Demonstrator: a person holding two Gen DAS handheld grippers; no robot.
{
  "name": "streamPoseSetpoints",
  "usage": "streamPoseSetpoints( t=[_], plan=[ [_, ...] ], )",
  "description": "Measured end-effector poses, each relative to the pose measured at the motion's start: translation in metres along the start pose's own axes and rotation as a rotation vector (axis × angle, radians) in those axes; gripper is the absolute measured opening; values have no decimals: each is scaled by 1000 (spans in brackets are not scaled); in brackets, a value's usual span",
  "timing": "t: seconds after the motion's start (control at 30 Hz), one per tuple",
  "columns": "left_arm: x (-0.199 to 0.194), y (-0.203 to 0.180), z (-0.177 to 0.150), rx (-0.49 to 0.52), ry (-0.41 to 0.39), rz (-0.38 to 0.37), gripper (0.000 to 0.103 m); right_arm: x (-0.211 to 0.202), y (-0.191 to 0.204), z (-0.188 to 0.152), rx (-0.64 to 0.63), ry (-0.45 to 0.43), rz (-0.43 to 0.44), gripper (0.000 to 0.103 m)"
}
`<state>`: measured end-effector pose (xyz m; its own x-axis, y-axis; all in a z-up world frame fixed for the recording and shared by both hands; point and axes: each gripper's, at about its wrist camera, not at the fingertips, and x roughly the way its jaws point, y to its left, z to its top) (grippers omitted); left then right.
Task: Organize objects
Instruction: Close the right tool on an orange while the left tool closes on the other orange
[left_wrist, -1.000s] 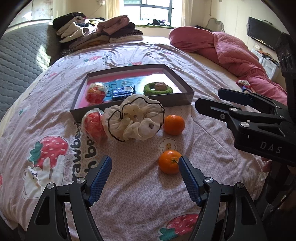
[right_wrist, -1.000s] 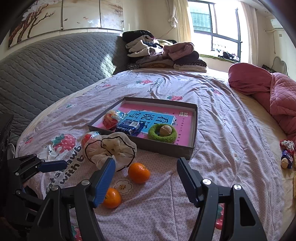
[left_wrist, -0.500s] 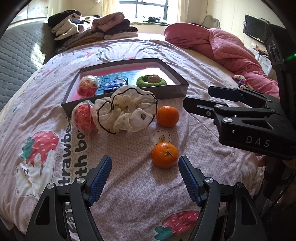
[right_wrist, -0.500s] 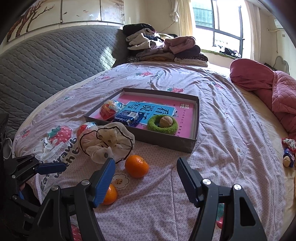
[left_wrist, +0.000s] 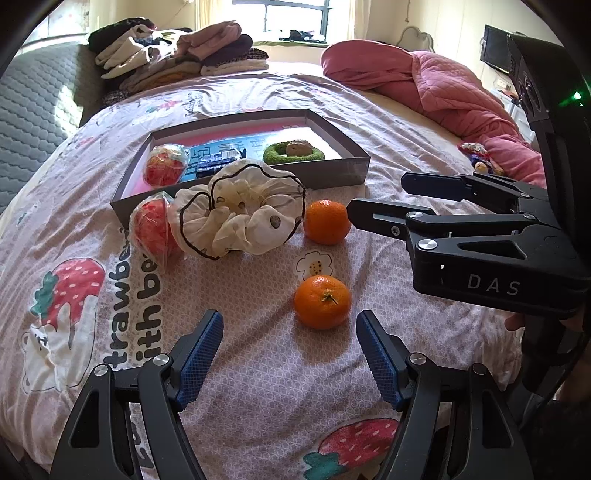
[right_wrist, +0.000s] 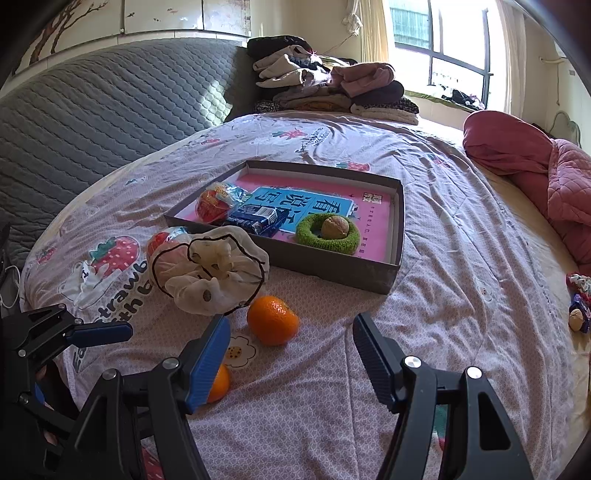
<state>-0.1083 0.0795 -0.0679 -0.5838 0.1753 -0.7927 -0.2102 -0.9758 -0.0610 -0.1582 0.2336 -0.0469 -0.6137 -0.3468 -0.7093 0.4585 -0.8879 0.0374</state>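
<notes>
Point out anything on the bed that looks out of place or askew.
Four things lie loose on the bedspread in front of the box instead of inside it: two oranges, a cream scrunchie and a red wrapped ball. The scrunchie is crumpled against the box's front wall, with the ball pressed to its side. Nothing looks spilled or damaged.

A pile of folded clothes (right_wrist: 332, 90) is stacked at the bed's far edge, at twelve o'clock. A crumpled pink quilt (left_wrist: 436, 88) is bunched at two o'clock. A grey quilted headboard (right_wrist: 103, 110) is seen at ten o'clock, and a window (right_wrist: 439, 44) at one o'clock.
</notes>
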Motion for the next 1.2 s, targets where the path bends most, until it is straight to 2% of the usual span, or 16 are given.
streamPoseSetpoints(
  t=[0.6, 1.2],
  plan=[
    [14, -6, 1, 11, 14, -24, 76, 15, 1, -5, -19, 30, -8, 68],
    [32, -10, 6, 6, 17, -51, 75, 49, 2, -6, -50, 85, -14, 68]
  ],
)
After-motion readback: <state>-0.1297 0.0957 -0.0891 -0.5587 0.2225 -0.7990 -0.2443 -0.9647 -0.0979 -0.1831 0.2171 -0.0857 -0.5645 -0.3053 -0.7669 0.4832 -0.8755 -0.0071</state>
